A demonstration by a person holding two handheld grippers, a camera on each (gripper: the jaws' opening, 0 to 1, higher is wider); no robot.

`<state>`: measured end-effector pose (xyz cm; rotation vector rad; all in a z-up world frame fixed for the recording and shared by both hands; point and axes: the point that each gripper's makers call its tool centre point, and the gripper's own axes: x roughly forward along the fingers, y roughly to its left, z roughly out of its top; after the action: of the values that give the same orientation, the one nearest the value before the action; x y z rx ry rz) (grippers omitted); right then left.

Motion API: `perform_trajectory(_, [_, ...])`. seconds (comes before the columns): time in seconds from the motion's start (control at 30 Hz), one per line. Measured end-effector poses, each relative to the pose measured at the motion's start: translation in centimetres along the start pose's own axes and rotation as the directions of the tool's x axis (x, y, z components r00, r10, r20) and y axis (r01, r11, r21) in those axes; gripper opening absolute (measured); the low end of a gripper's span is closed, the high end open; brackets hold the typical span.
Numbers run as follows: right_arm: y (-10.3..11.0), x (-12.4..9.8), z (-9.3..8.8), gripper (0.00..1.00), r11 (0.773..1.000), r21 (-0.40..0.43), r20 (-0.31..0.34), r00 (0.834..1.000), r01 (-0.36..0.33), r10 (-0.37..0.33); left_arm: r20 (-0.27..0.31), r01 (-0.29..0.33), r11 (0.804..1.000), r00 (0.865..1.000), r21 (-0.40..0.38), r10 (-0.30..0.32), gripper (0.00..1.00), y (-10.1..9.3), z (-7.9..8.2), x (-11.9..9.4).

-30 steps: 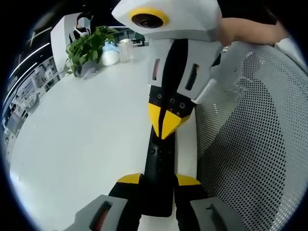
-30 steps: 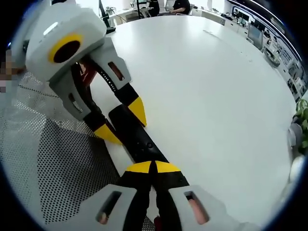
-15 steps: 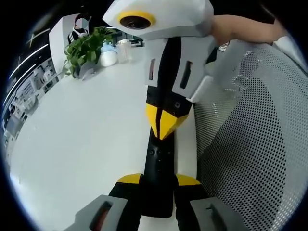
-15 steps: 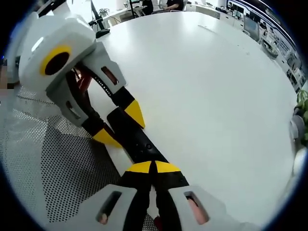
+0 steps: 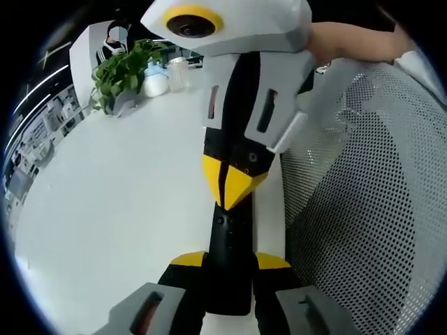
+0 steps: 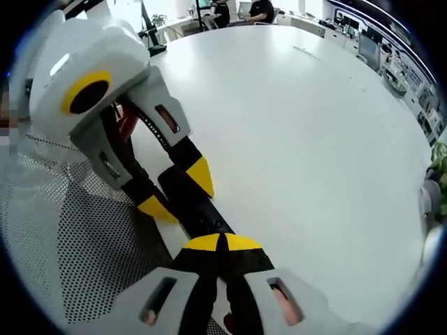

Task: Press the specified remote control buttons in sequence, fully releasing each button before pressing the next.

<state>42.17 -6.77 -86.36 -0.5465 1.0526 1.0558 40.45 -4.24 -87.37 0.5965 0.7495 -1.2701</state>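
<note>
My left tongs (image 5: 230,262) clamp the black remote (image 5: 229,244) at lower centre, flat on the white bench (image 5: 119,202). My right tongs (image 6: 222,243), tips together, point down onto the remote's buttons. Perforated mesh (image 5: 370,209) lies right; potted plant (image 5: 126,73) upper left.

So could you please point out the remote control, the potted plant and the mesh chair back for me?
remote control (image 5: 227,246), left gripper view, on its black button face.
potted plant (image 5: 124,70), left gripper view, on its green leaves.
mesh chair back (image 5: 363,209), left gripper view, on the perforated mesh.
</note>
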Motion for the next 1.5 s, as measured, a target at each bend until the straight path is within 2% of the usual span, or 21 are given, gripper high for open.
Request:
perform_trajectory(0.27, [0.06,-0.09,0.40,0.00,1.000,-0.001,0.019,1.000,-0.001,0.001,0.005,0.018,1.000,1.000,0.025,-0.018,0.25,-0.66,0.40,0.32])
perform_trajectory(0.87, [0.30,0.57,0.06,0.00,0.999,-0.034,-0.007,1.000,0.001,-0.001,0.004,0.020,0.999,1.000,0.026,-0.020,0.25,-0.68,0.41,0.35])
perform_trajectory(1.5, [0.10,0.73,0.06,0.00,1.000,0.028,0.027,1.000,-0.004,0.003,0.002,0.021,0.999,1.000,0.025,-0.021,0.24,-0.64,0.38,0.36])
